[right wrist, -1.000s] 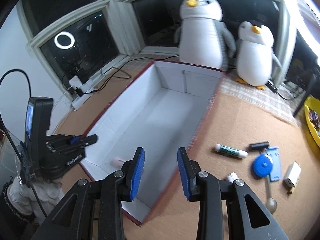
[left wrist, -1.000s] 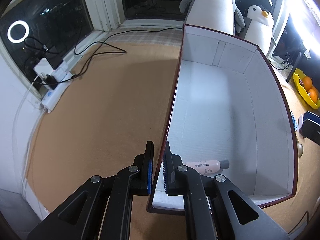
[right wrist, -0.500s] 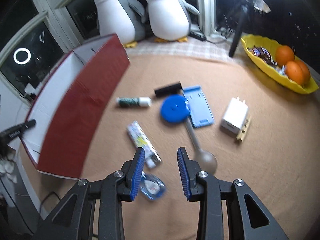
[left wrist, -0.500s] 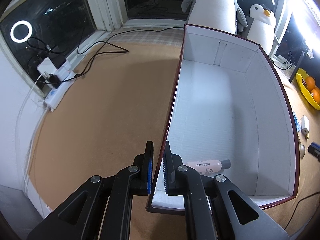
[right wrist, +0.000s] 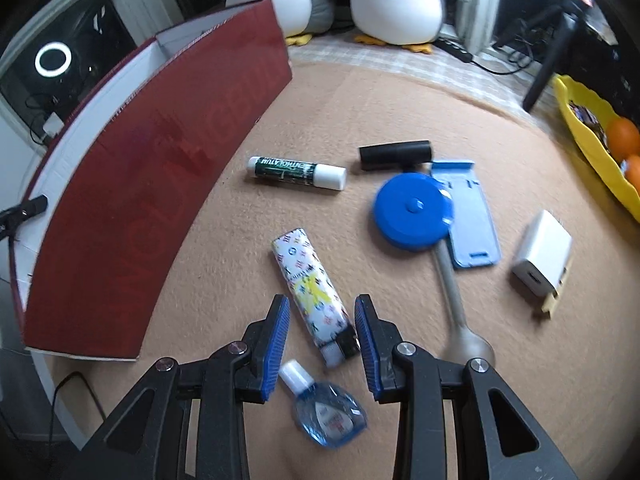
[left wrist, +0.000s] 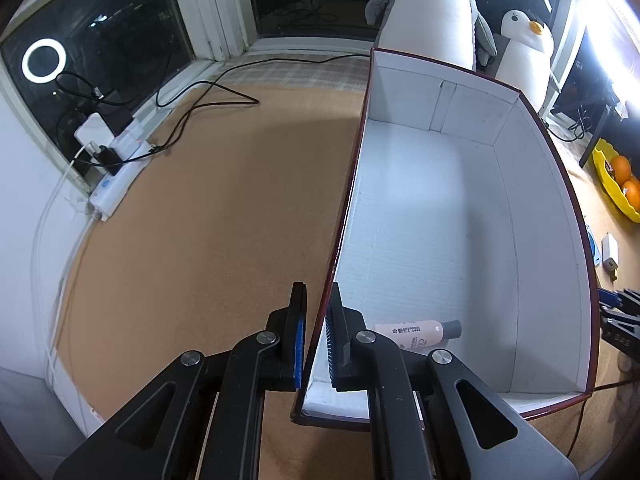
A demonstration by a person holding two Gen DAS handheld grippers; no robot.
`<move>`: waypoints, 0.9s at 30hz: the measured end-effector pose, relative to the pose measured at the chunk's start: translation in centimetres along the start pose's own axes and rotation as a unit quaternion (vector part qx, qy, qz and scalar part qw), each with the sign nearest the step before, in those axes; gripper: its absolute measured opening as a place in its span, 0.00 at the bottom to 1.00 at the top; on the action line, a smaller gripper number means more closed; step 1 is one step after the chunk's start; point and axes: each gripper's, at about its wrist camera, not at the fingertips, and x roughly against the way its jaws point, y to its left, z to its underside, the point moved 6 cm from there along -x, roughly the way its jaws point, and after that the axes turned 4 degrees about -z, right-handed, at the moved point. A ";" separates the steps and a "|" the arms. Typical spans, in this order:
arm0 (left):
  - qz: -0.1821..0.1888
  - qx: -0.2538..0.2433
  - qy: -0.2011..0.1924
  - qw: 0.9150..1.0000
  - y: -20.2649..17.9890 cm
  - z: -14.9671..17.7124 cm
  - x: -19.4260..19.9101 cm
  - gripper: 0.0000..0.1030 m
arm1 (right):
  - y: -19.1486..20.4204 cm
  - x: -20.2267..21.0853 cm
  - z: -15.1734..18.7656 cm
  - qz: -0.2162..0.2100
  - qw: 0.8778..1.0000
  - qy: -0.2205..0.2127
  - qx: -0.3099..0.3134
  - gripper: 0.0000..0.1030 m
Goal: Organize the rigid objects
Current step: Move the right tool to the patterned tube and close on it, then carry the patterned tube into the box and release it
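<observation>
Fingers of the right gripper (right wrist: 322, 344) stood spread and empty, straddling the cap end of the patterned tube (right wrist: 310, 288) on the counter (right wrist: 400, 112). A good grasp would likely mean closing squarely across the tube's body, clear of the small blue bottle (right wrist: 328, 410) just below the fingertips. The tube's long axis ran away from the fingers, leaning left, cap nearest them. The left gripper (left wrist: 316, 340) was pinching the near wall of the red box (left wrist: 540, 240), steadying it; a pink bottle (left wrist: 416, 332) lay inside, right of those fingers.

left gripper (left wrist: 316, 340) clamped, right gripper (right wrist: 322, 346) parted (tilted down)
</observation>
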 end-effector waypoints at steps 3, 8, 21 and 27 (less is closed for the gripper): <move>0.003 0.002 -0.001 1.000 0.1 0.1 0.0 0.07 | 0.3 -0.6 -0.2 0.013 1.000 0.005 0.009 0.30; 0.006 0.005 -0.004 1.000 0.0 0.1 0.0 0.07 | 0.4 -0.6 0.0 0.014 1.000 0.008 0.008 0.22; 0.026 0.009 -0.013 1.000 0.1 0.2 -0.1 0.07 | 1.4 2.9 -0.2 0.023 0.999 -0.030 -0.019 0.20; 0.034 0.004 -0.018 0.999 0.1 0.2 -0.1 0.07 | 3.1 5.8 -0.9 0.020 0.998 -0.060 -0.022 0.20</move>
